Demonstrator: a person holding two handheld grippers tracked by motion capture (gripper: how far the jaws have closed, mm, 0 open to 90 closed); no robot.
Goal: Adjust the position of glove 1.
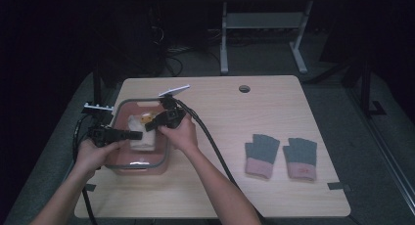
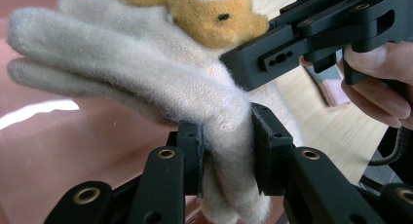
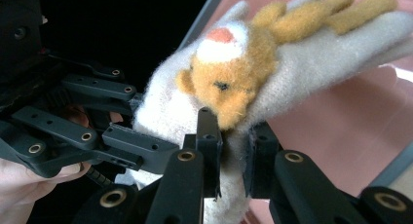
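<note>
A cream woolly glove [image 1: 141, 135] with an orange animal face sewn on it hangs over a pink bin [image 1: 161, 164] with a grey rim at the table's left. My left gripper [image 1: 138, 135] is shut on the glove's cuff edge [image 2: 229, 156], pads pressing the wool from both sides. My right gripper [image 1: 150, 125] is shut on the glove [image 3: 234, 151] just under the animal face [image 3: 229, 83]. The two grippers meet almost tip to tip over the bin, each seen across from the other's camera.
Two grey fingerless gloves with pink cuffs [image 1: 262, 154] [image 1: 300, 157] lie flat at the table's right. A cable [image 1: 210, 142] trails from my right gripper toward the front edge. A round hole [image 1: 244, 88] sits near the table's far edge. Desk legs stand on the floor behind.
</note>
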